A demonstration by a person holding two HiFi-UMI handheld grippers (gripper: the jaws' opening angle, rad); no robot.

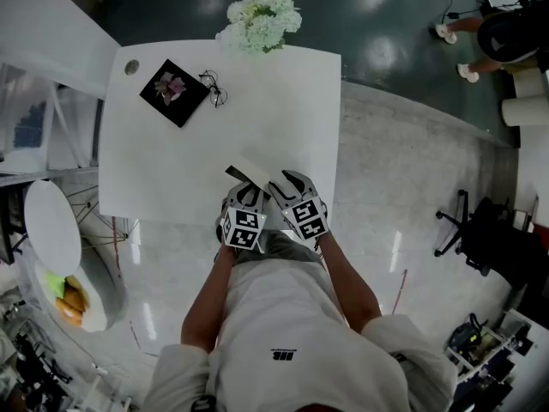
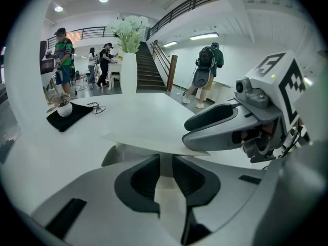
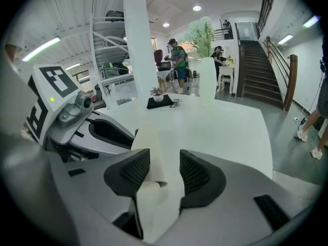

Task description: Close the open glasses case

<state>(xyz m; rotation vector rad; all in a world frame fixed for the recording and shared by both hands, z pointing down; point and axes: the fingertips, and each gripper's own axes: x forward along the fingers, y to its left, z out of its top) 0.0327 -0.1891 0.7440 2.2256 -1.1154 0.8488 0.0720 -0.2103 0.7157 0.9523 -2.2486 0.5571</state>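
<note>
The white glasses case lies open near the front edge of the white table, its flap raised. My left gripper is at the case's near end; in the left gripper view its jaws stand close together with the case's pale body between them, under the flat flap. My right gripper is beside it on the right. In the right gripper view its jaws stand apart on either side of the cream flap, which touches the left pad.
A black cloth with a small pot and a pair of glasses lie at the table's far left. A vase of white flowers stands at the far edge. The table's front edge runs just under the grippers. People stand in the background.
</note>
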